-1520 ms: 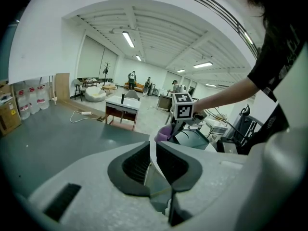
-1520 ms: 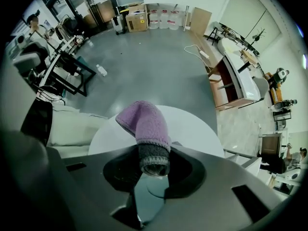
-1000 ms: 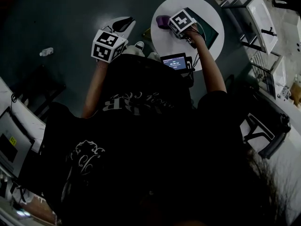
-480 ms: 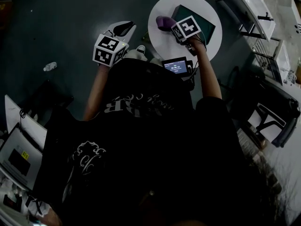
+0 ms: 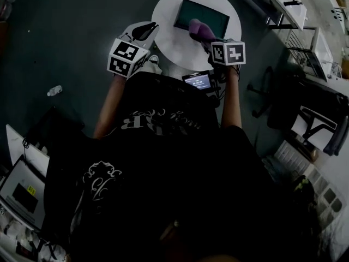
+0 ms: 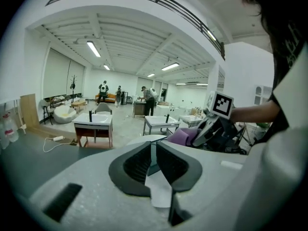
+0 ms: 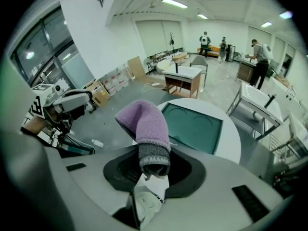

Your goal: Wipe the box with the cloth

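Seen from above, the small screen [image 5: 197, 81] at centre carries print too small to read. In the right gripper view, the cloth [image 7: 143, 124] hides the left edge of the box [image 7: 195, 124], and its grey cuff is buried between the jaws of the right gripper [image 7: 153, 170]. The people [image 7: 211, 42] at upper right are too small to tell apart.

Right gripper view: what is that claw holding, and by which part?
The right claw holds the purple cloth by its grey cuff end; the purple part stands free above the jaws.
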Available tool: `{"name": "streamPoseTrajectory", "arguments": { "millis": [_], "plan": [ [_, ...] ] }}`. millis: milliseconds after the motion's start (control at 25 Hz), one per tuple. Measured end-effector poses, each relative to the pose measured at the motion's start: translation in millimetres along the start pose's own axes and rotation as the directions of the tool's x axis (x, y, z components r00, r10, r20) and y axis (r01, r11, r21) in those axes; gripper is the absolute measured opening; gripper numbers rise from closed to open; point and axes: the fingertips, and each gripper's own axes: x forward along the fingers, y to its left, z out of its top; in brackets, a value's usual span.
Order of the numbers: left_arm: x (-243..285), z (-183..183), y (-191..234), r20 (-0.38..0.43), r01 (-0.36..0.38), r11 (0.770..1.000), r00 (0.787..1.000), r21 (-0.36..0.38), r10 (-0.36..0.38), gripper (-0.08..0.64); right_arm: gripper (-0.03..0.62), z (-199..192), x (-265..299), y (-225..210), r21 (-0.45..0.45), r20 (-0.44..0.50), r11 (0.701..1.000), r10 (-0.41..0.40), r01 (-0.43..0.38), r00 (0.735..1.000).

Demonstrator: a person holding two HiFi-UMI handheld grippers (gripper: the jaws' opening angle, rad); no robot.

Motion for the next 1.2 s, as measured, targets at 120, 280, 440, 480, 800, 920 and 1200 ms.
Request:
{"name": "streamPoseTrajectory", "arguments": {
  "millis": [120, 280, 440, 480, 800, 920, 1200],
  "plan": [
    [7.3, 19.6, -44.0, 0.041, 0.034, 0.999, 0.999, 0.014, -0.034, 0.034, 0.1, -36.4, -38.1, -13.1, 0.08, 0.05, 0.997, -0.027, 0.023, 0.998],
    [15.7, 13.8, -110.8, 0.007, 0.083, 0.995, 0.996, 0.057, -0.084, 0.034, 0.101, -90.5, -77.3, -25.3, 0.138, 0.088, 0.99, -0.046, 0.033, 0.995],
    [12.8, -6.6, -169.0, -0.018, 0.092, 0.994, 0.996, 0.057, -0.091, 0.034, 0.101, -137.4, -104.1, -26.1, 0.158, 0.126, 0.987, -0.032, 0.012, 0.992],
    [9.7, -12.6, -182.0, -0.023, 0.089, 0.994, 0.996, 0.055, -0.088, 0.034, 0.101, -147.2, -110.3, -24.9, 0.156, 0.137, 0.988, -0.029, 0.008, 0.99],
    [-19.7, -46.6, -261.1, -0.069, 0.049, 0.997, 0.997, 0.059, -0.045, 0.034, 0.1, -199.2, -147.8, -2.3, 0.116, 0.213, 0.991, 0.043, -0.069, 0.976],
    [-35.6, -55.4, -274.6, -0.078, 0.031, 0.998, 0.997, 0.059, -0.027, 0.034, 0.101, -211.2, -151.8, 11.7, 0.095, 0.224, 0.991, 0.073, -0.096, 0.972],
    [-60.7, -63.8, -283.3, -0.086, 0.012, 0.998, 0.996, 0.067, -0.006, 0.034, 0.1, -225.7, -158.5, 36.7, 0.077, 0.243, 0.99, 0.092, -0.114, 0.966]
  ]
}}
